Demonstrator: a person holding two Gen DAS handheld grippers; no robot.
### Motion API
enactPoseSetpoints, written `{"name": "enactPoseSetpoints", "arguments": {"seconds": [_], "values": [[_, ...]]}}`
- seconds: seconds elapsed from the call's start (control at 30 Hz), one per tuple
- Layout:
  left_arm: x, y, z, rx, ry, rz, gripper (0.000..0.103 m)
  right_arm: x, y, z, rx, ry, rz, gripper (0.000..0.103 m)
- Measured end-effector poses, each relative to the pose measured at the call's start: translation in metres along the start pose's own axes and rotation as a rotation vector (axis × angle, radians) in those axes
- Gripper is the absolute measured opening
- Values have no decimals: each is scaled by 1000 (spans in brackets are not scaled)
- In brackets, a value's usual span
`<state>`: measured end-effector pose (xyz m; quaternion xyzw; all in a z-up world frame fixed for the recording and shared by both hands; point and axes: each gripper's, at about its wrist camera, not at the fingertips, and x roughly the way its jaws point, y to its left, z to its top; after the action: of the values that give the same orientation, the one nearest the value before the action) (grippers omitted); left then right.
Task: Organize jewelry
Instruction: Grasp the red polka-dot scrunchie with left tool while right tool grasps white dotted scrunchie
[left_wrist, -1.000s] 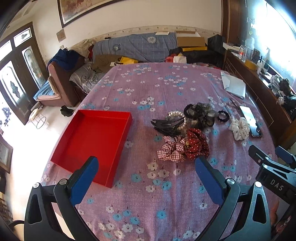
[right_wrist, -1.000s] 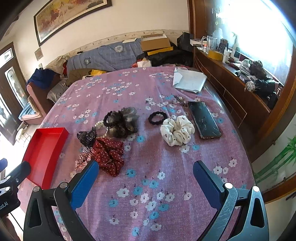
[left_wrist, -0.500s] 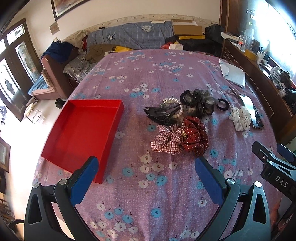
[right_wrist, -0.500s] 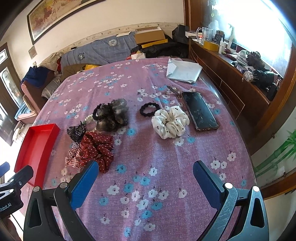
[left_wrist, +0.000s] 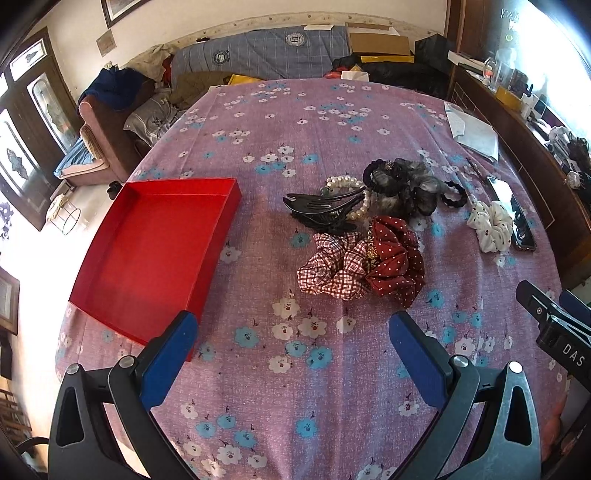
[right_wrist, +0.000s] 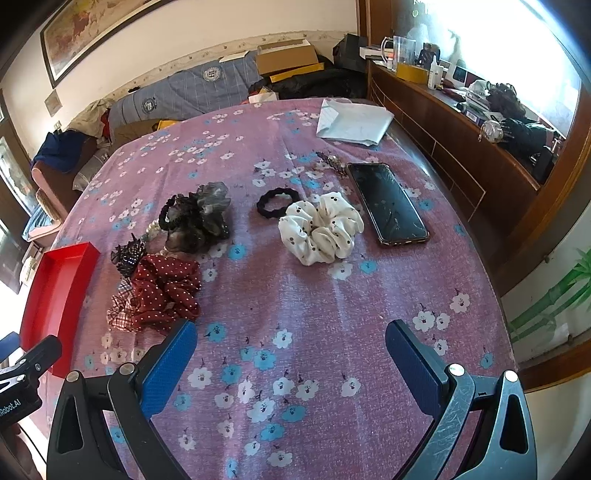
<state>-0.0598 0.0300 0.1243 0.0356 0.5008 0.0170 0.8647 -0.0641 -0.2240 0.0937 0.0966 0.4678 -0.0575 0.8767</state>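
1. Over the near edge of the bench (left_wrist: 332, 122), which is spread with a purple flowered cloth, both tools hover with nothing in them: the left hand-held gripper (left_wrist: 291, 343) has its blue pads spread wide, and the right hand-held gripper (right_wrist: 290, 347) is spread just as wide.
2. Left of the pile lies the red tray (left_wrist: 155, 251), bare inside, its long axis running from near to far.
3. Ahead of the left hand-held gripper and slightly right sit the checked scrunchie (left_wrist: 328, 269) and the dark red dotted scrunchie (left_wrist: 395, 258), touching each other; just beyond them are the black claw clip (left_wrist: 321, 210), a pearl bracelet (left_wrist: 347, 184) and a grey scrunchie (left_wrist: 406, 184).
4. Farther right, straight ahead of the right hand-held gripper, rests the white spotted scrunchie (right_wrist: 319, 229), with a black hair tie (right_wrist: 275, 203) just past it and a phone (right_wrist: 388, 203) beside it.
5. My reading: nothing is sorted yet. The left tool is nearer the red pair and the tray, so it suits that pick; the right tool is nearer the white one.
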Motion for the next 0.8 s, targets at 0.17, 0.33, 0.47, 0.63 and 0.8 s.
{"name": "enactPoseSetpoints", "arguments": {"seconds": [0.17, 0.33, 0.47, 0.63, 0.8], "values": [[7, 0, 4, -3, 1, -15, 103, 7, -3, 1, -2, 11, 5, 103], [21, -5, 15, 15, -22, -58, 101, 19, -19, 12, 19, -2, 8, 103], [44, -16, 27, 45, 20, -142, 79, 34, -36, 26, 39, -17, 0, 99], [69, -36, 40, 71, 69, -253, 71, 61, -52, 42, 71, 13, 47, 82], [84, -66, 49, 156, 61, -276, 71, 83, -54, 55, 76, 20, 104, 76]]}}
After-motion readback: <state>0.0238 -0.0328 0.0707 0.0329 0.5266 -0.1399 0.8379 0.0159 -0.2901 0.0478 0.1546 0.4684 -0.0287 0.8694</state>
